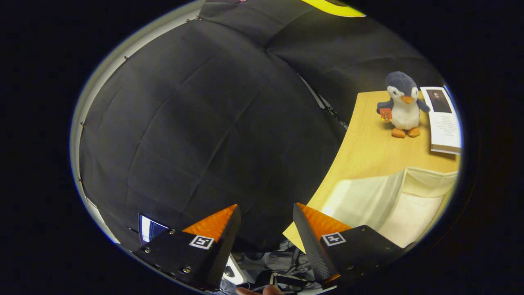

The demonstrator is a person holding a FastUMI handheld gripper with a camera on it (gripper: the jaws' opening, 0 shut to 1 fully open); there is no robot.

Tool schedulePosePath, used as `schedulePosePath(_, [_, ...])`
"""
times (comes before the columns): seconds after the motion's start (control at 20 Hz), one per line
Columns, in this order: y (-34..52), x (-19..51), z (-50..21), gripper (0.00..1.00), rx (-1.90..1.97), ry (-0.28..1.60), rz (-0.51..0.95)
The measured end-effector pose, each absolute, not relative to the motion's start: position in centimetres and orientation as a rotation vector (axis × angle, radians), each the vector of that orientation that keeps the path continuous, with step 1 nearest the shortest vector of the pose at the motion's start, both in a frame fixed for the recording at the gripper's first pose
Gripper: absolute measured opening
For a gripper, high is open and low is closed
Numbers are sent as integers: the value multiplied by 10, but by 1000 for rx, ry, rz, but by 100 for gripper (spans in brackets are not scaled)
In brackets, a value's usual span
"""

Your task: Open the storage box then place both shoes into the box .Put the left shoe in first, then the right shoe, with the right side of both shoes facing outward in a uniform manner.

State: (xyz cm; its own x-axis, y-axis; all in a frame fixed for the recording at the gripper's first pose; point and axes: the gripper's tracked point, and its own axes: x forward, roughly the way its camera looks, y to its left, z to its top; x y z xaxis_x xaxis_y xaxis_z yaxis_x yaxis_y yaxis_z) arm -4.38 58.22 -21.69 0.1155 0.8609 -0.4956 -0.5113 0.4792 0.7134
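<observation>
We see the claw (266, 217) standing released, its two fingers spread wide apart with nothing between them. It sits off the near corner of the bench (368, 151), pointing mostly at the black cloth wall (196, 123) that hangs beyond the bench's edge. The finger on the bench side overlaps the bench's corner in our view; the other finger has only the cloth behind it.

On the wooden bench, just beyond that finger, we see the storage box (409, 196), a pale, cream-coloured fabric box. Its top looks open to us, with a light inner wall and a flap or side panel showing, though the fisheye bend and the glare on the fabric make it hard for us to tell just how the lid lies. The box is well apart from the claw's fingers and untouched by them.

Farther back on the bench stands a plush penguin (403, 104), upright, with a small red tag at its flipper. Just beside it lies a booklet (443, 121) with a dark picture on its cover.

Below the fingers, down past the bench edge, we make out a jumble of grey straps and bags (286, 262) on the floor, and a fingertip (256, 291) of the person holding the claw.
</observation>
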Motion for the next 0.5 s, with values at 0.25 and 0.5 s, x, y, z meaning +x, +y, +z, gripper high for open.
schedulePosePath(0.25, [548, -33, -202, 82, 394, 993, 1038])
schedulePosePath(0.5, [499, -21, -203, 96, 302, 906, 977])
